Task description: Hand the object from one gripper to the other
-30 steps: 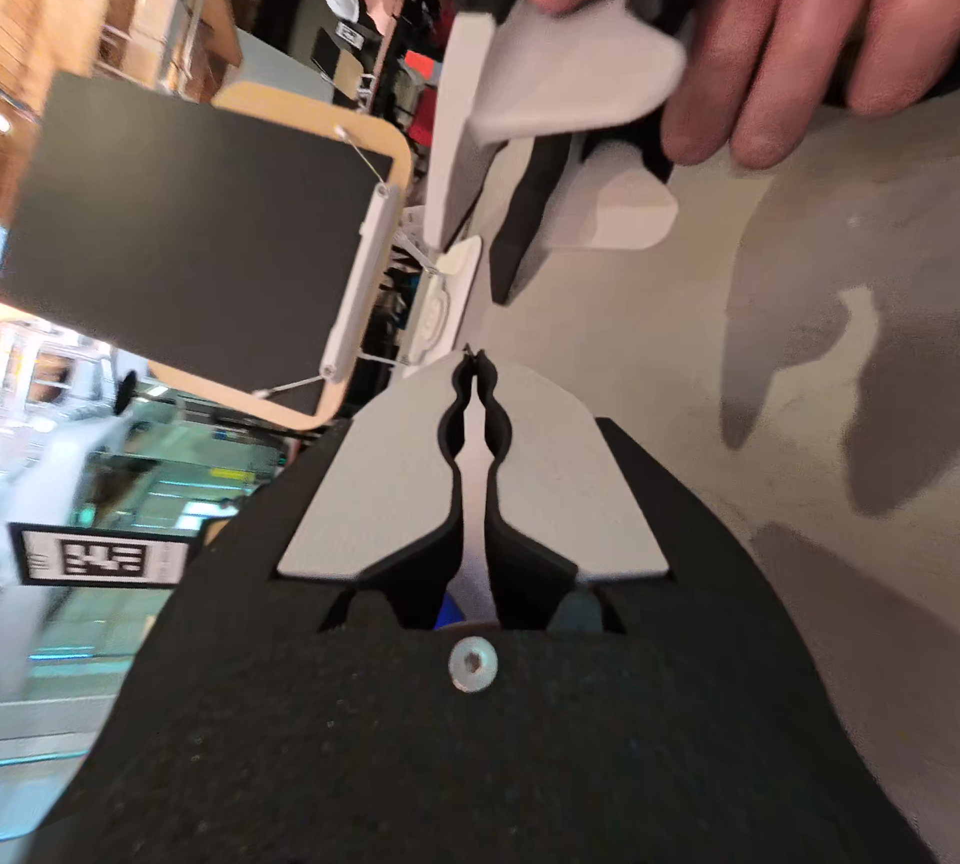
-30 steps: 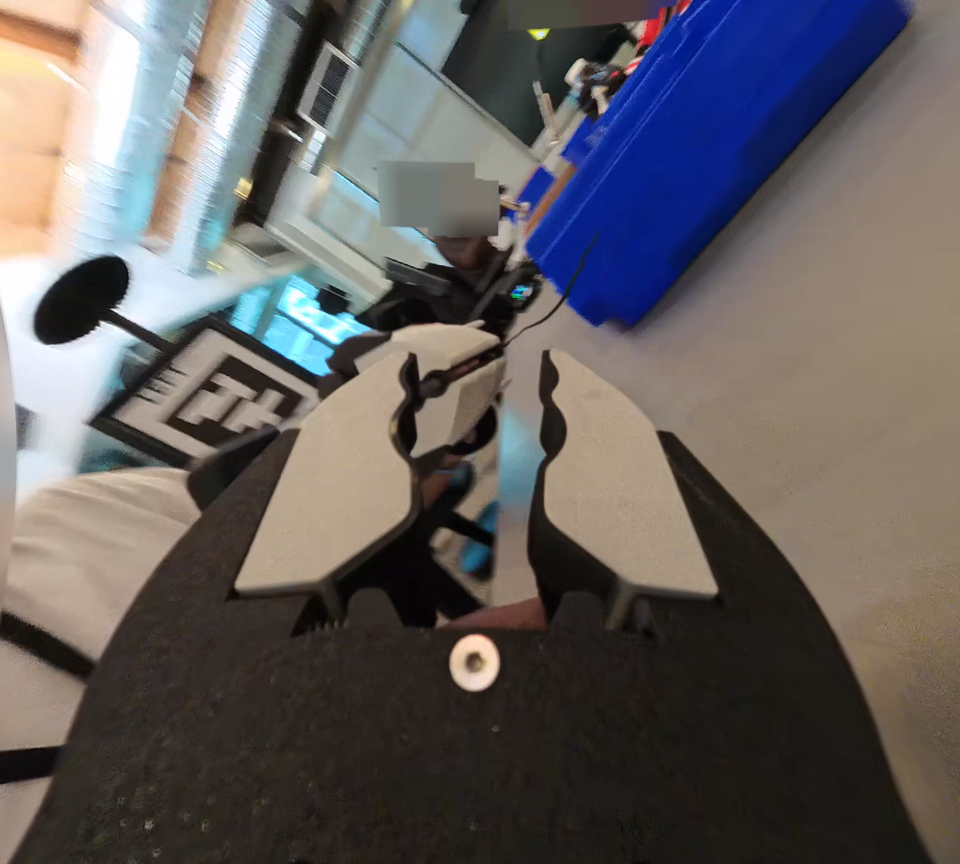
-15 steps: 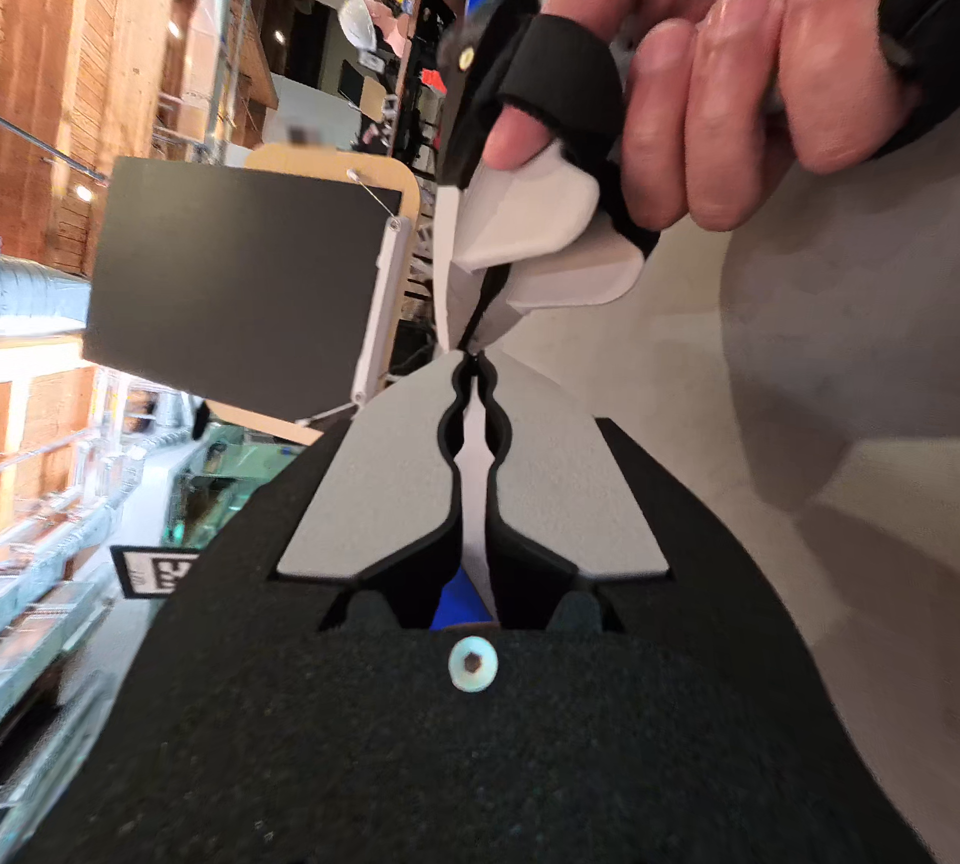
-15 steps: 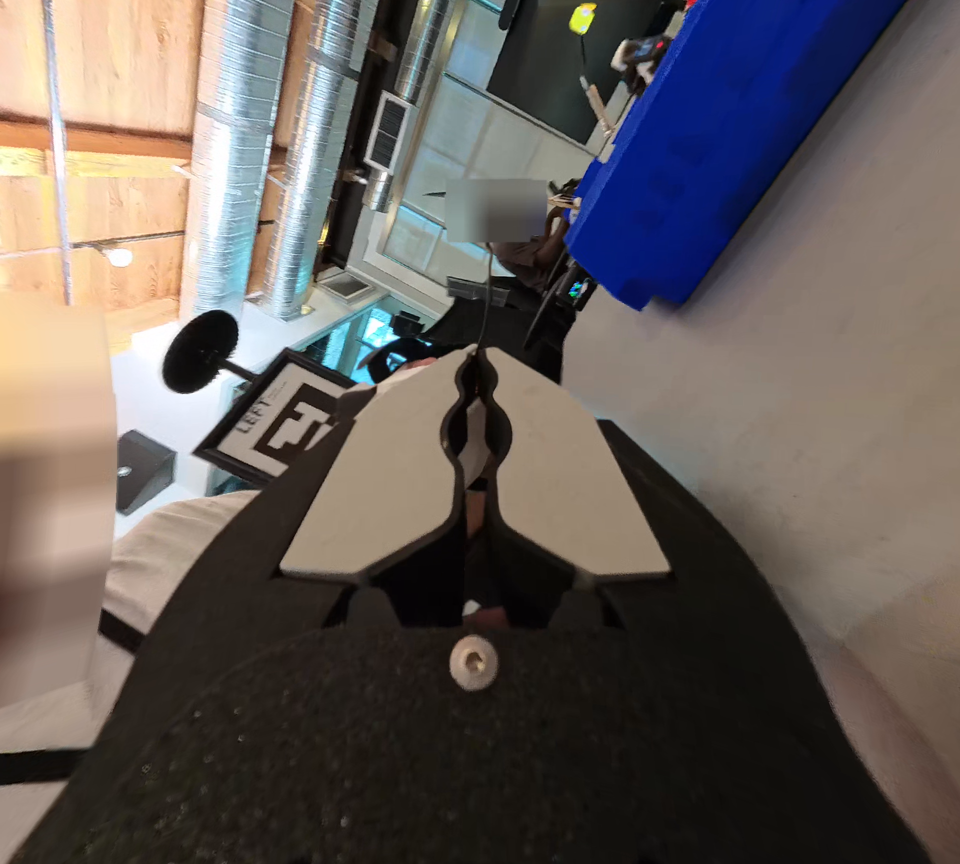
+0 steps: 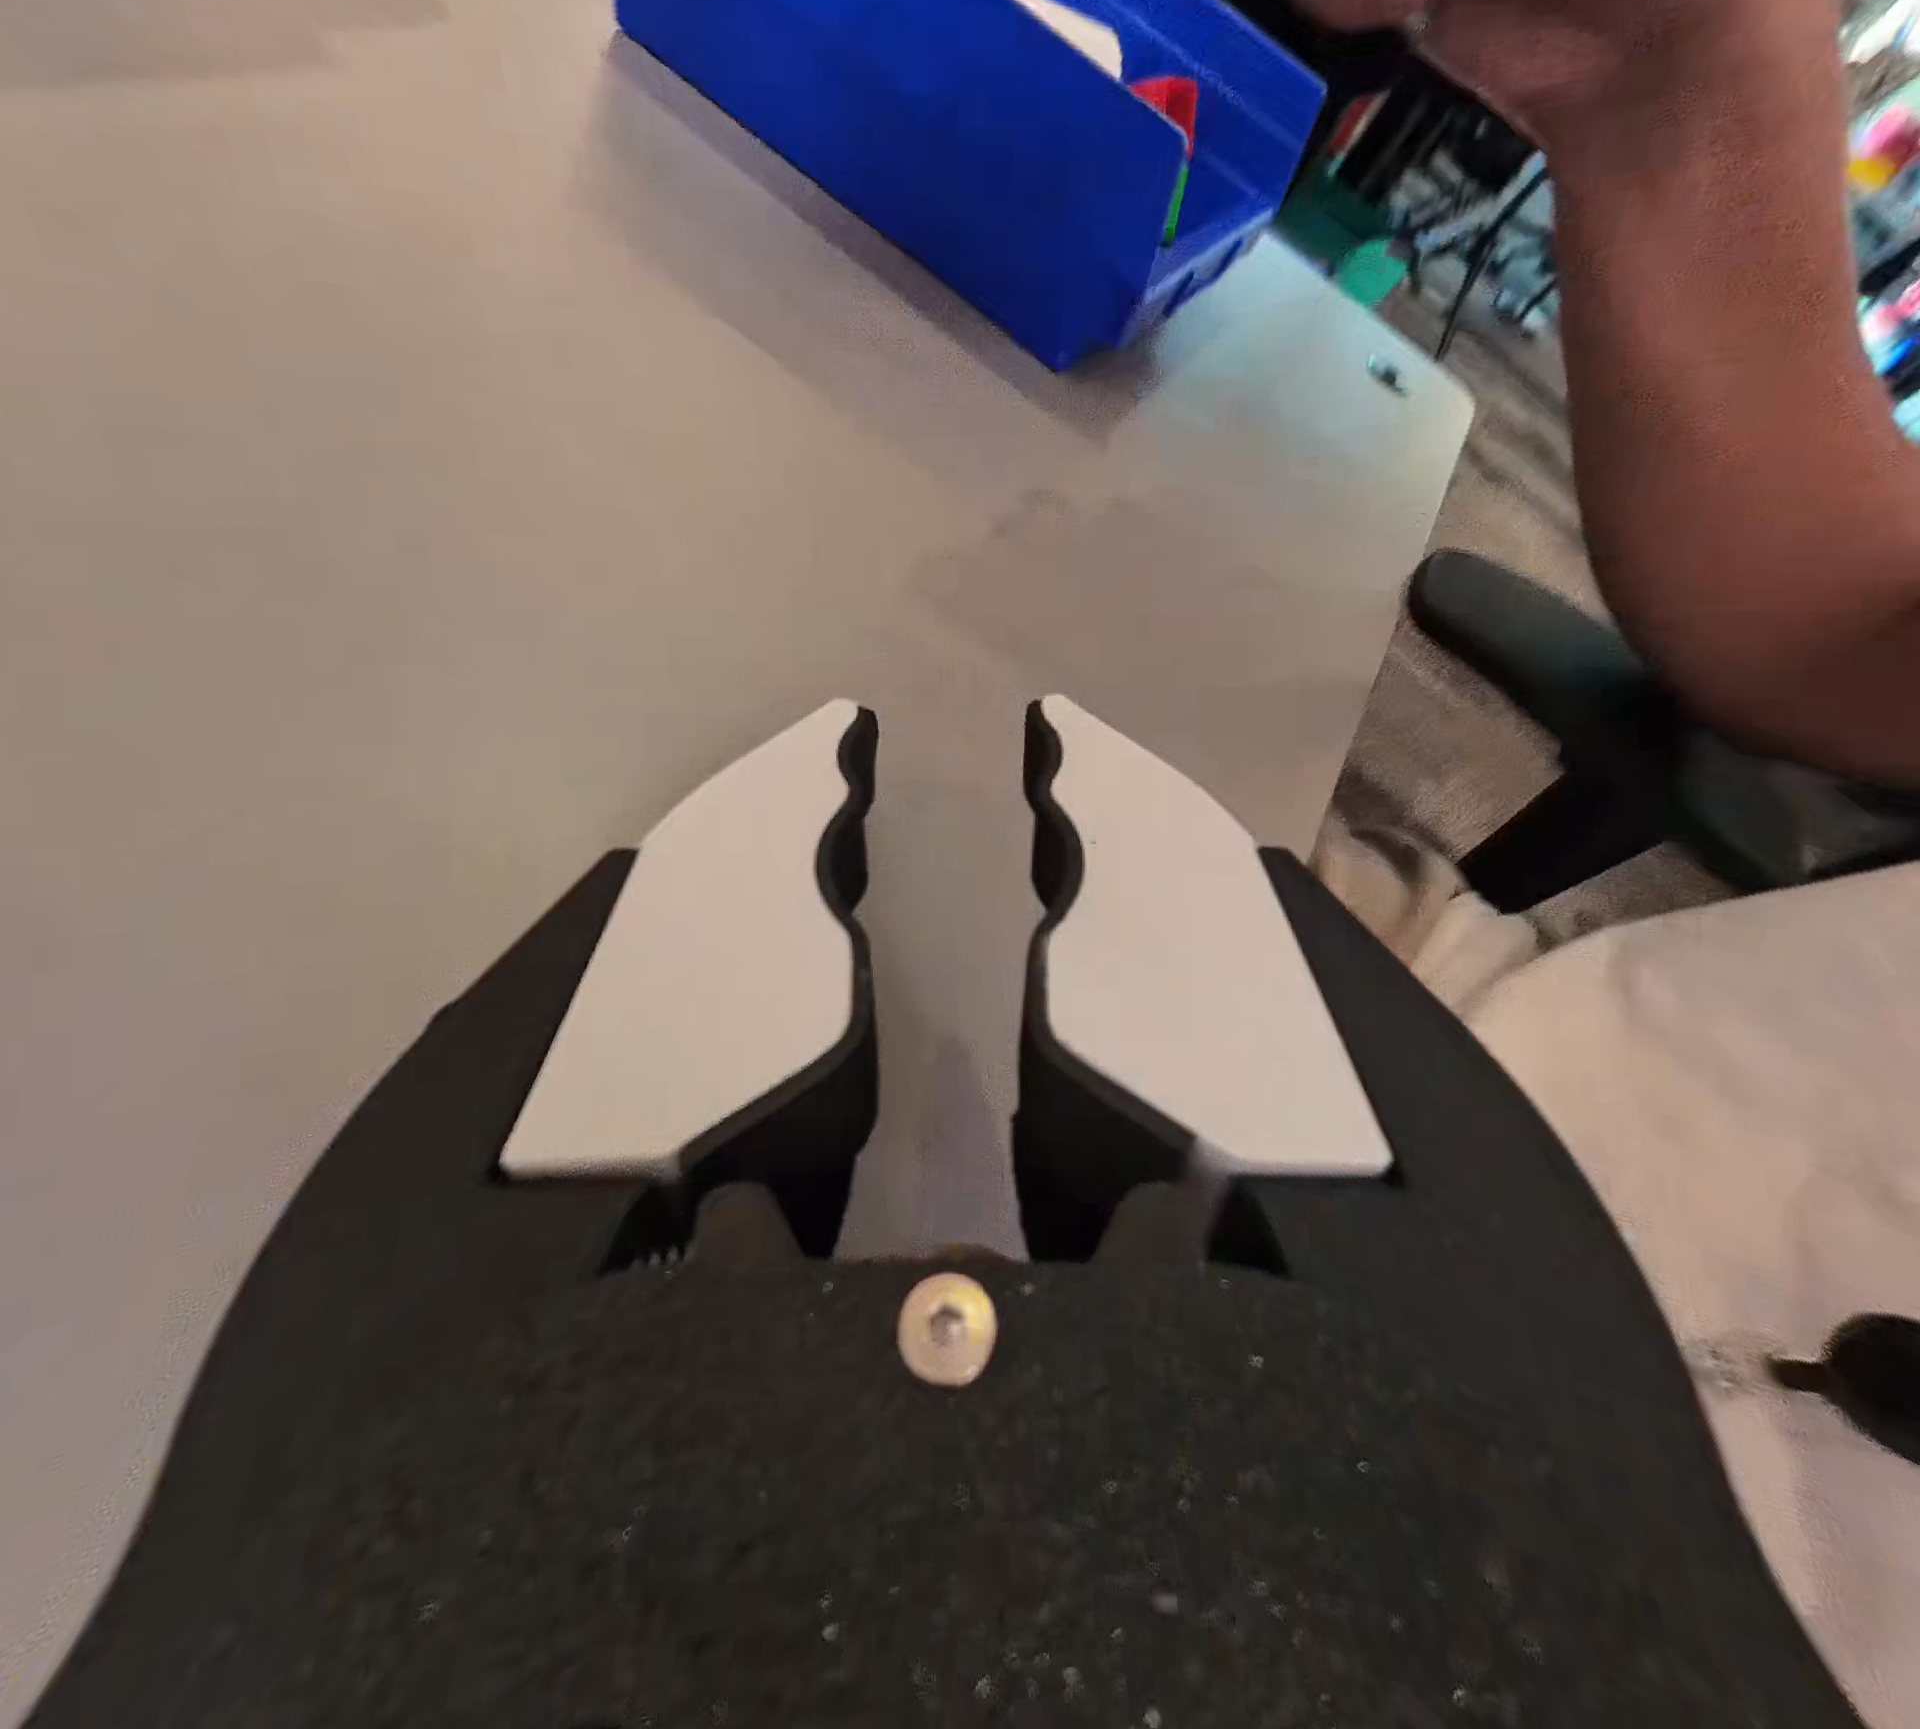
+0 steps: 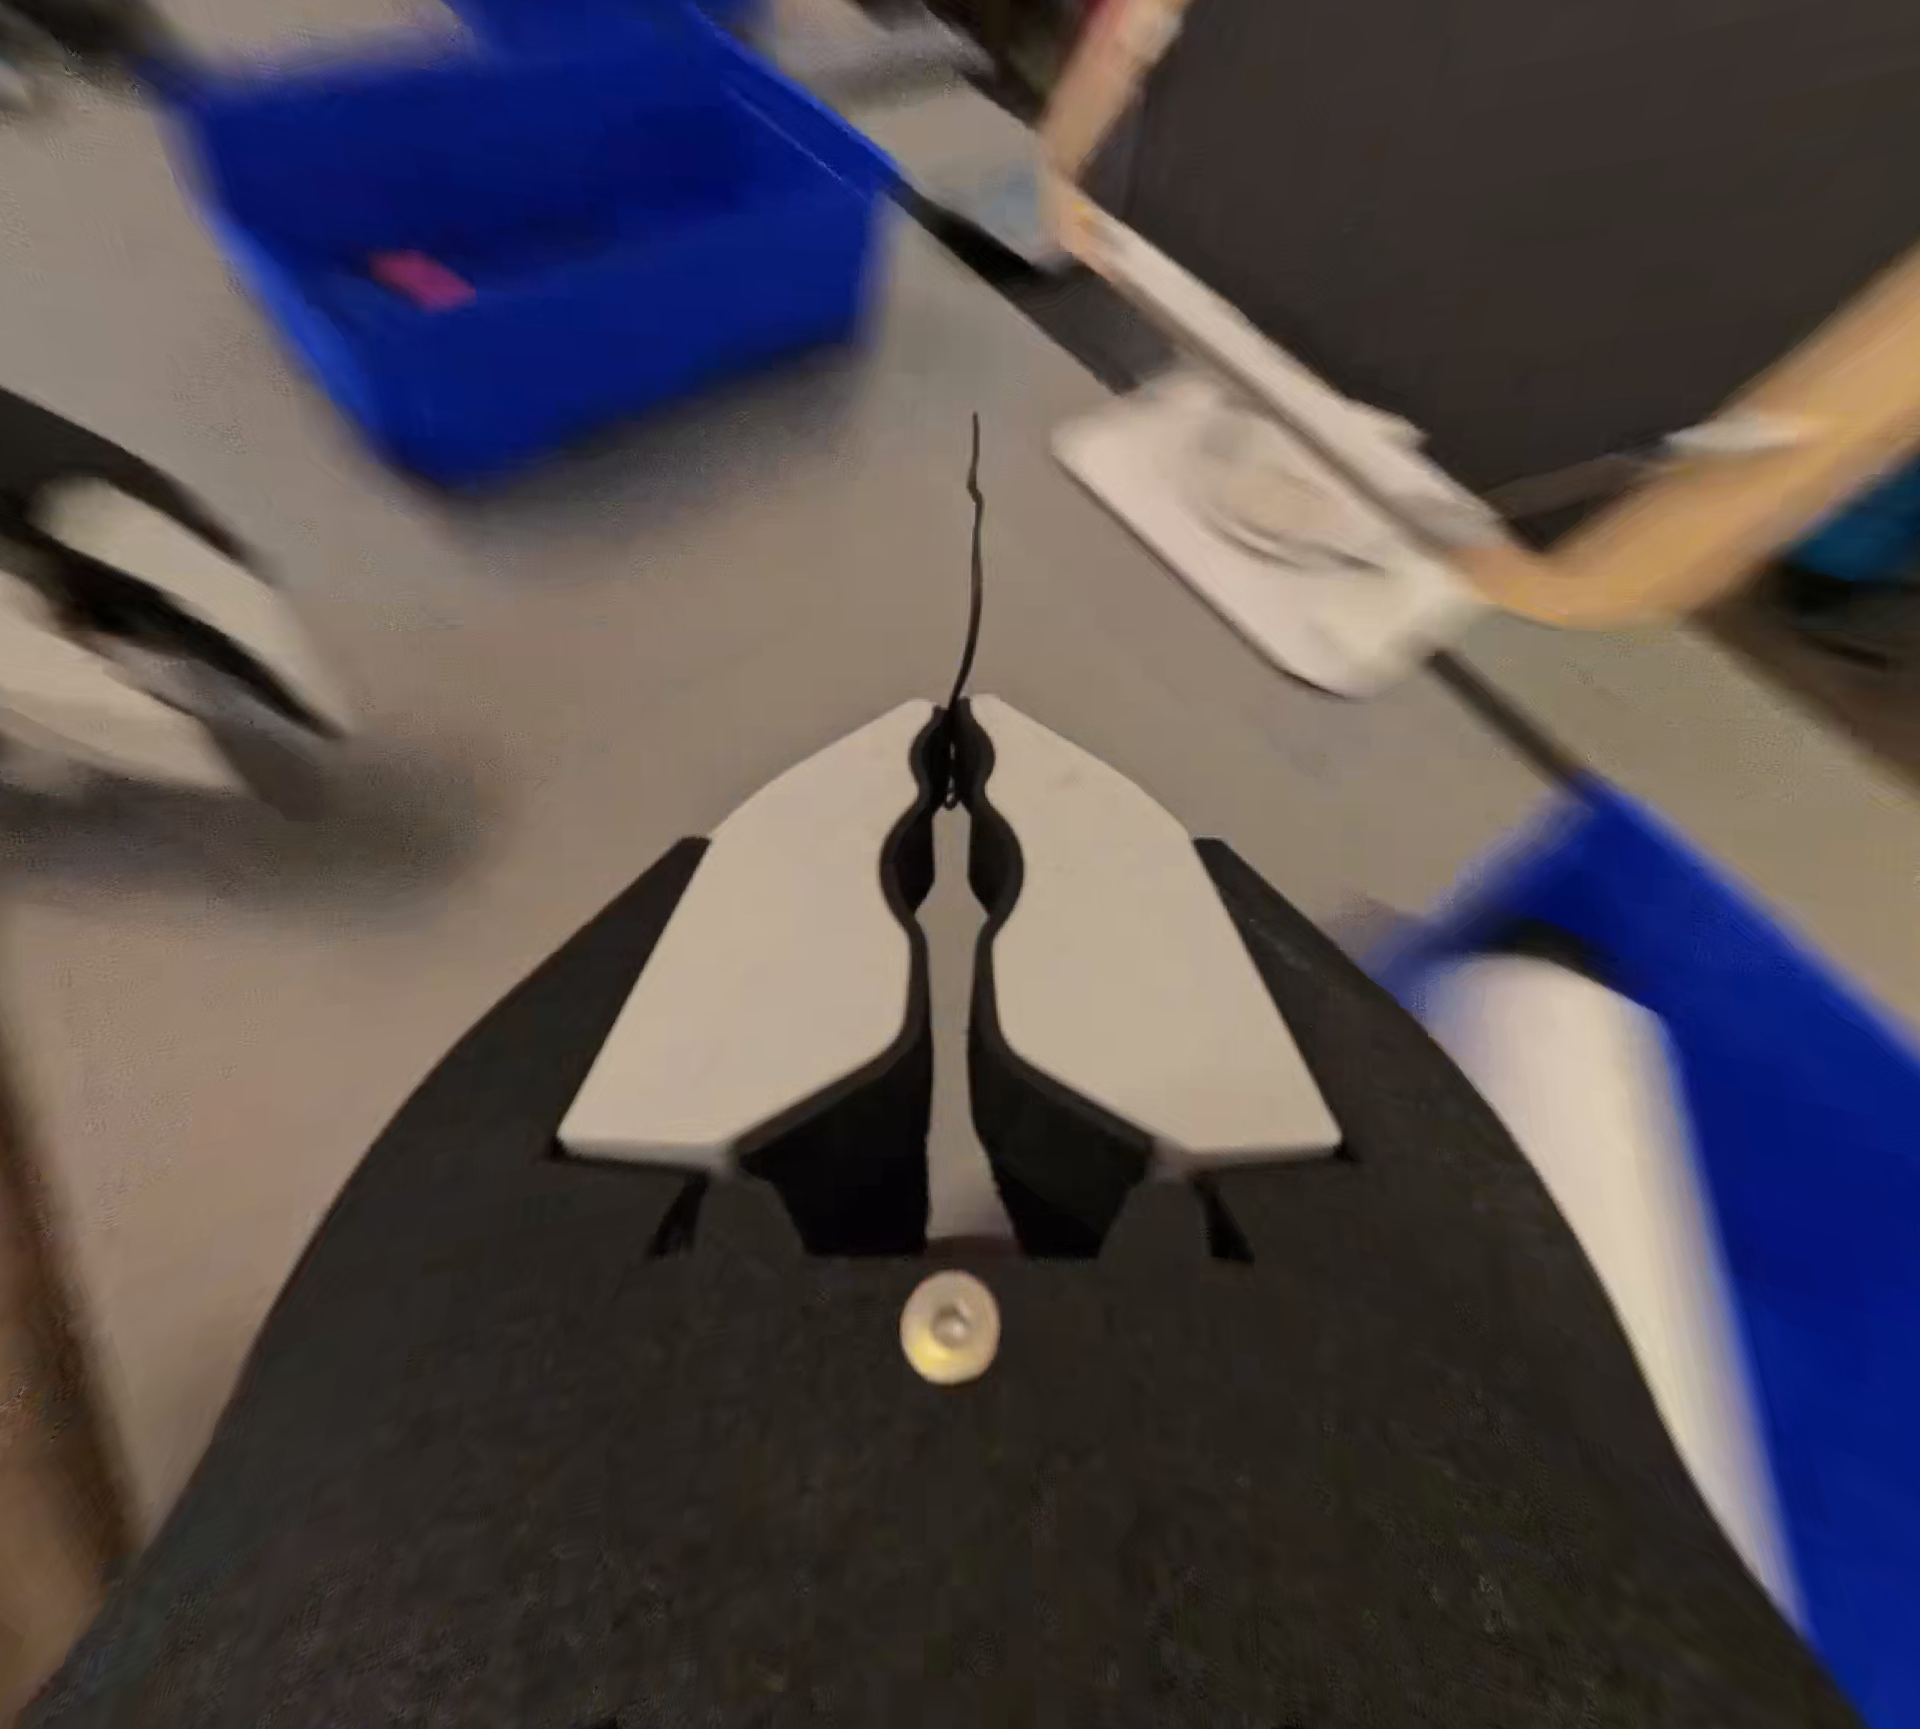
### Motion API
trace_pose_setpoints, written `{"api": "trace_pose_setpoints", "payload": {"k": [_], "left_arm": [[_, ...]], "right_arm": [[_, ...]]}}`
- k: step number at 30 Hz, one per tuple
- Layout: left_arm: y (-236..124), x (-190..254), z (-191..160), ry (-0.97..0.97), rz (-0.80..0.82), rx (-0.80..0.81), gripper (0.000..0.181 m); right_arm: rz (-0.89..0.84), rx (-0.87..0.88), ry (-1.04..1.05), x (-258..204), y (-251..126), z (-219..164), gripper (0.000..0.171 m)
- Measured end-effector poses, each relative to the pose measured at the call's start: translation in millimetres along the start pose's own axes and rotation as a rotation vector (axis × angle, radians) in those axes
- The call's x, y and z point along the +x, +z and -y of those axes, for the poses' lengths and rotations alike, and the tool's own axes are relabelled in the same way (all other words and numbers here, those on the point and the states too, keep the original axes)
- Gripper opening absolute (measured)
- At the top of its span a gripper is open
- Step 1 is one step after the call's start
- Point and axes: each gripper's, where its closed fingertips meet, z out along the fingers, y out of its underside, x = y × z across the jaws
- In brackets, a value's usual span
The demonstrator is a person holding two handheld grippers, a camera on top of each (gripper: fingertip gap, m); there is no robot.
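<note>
My right gripper (image 6: 956, 713) is shut on a thin black strand (image 6: 975, 536), like a wire. It sticks out forward from the fingertips over the grey table (image 6: 623, 640). My left gripper (image 5: 951, 723) is open and empty, with its jaws a finger-width apart, low over the table (image 5: 416, 432). It also shows as a blurred shape at the left edge of the right wrist view (image 6: 156, 619), apart from the strand. The right wrist view is smeared by motion.
A blue bin (image 5: 935, 69) with red, green and white items stands ahead of the left gripper. The person's forearm (image 5: 1683, 329) and a chair (image 5: 1558, 692) are right of the table edge. The right wrist view shows a blue bin (image 6: 540, 225), another (image 6: 1714, 1056), a black wood-framed board (image 6: 1507, 69) and its white base (image 6: 1247, 536).
The right gripper closed on the strand at the left gripper's tips. The left gripper has since opened and let go. Both grippers have swung down to face the table.
</note>
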Motion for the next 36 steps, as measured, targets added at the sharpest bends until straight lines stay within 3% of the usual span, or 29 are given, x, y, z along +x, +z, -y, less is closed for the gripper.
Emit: {"api": "trace_pose_setpoints", "payload": {"k": [2, 4, 8, 15, 18, 21, 24, 26, 29, 32, 36], "left_arm": [[-10.1, -0.7, 6.8, -0.085, -0.045, 0.068, 0.027], [-17.4, 0.3, 16.0, -0.169, -0.108, 0.130, 0.027], [-22.1, 10.5, 25.7, -0.311, -0.271, 0.171, 0.031], [-9.4, -1.6, -10.8, -0.077, -0.051, -0.013, 0.037], [-7.6, -1.7, -18.7, -0.055, -0.036, -0.042, 0.038], [-10.7, -6.8, -22.5, -0.035, 0.014, -0.048, 0.042], [-21.6, -17.3, -29.0, 0.023, 0.121, -0.053, 0.045], [-31.1, -22.9, -32.1, 0.052, 0.187, -0.042, 0.046], [-42.5, -27.4, -31.0, 0.044, 0.220, -0.004, 0.049], [-47.5, -32.1, -24.3, 0.019, 0.211, 0.039, 0.052], [-54.0, -43.6, -28.2, 0.037, 0.251, 0.026, 0.054]], "right_arm": [[-0.220, -0.230, -0.108, 63.7, -38.5, -29.3, 0.000], [-0.293, -0.455, -0.076, 107.0, -69.5, -76.6, 0.000], [-0.182, -0.806, 0.021, 140.0, -87.1, -167.6, 0.000], [-0.027, -0.969, 0.075, 150.3, -70.0, -209.6, 0.000], [0.004, -0.932, 0.079, 147.0, -61.3, -207.6, 0.001], [-0.030, -0.903, 0.081, 148.0, -68.9, -197.2, 0.019], [-0.112, -0.751, 0.038, 142.8, -85.0, -154.6, 0.023], [-0.179, -0.556, -0.036, 127.5, -85.7, -111.8, 0.023], [-0.136, -0.077, 0.019, 56.5, -59.0, -46.4, 0.024], [0.100, 0.316, 0.222, -52.5, -25.8, -31.1, 0.020], [0.217, 0.280, 0.214, -141.7, 20.5, -73.8, 0.022]]}}
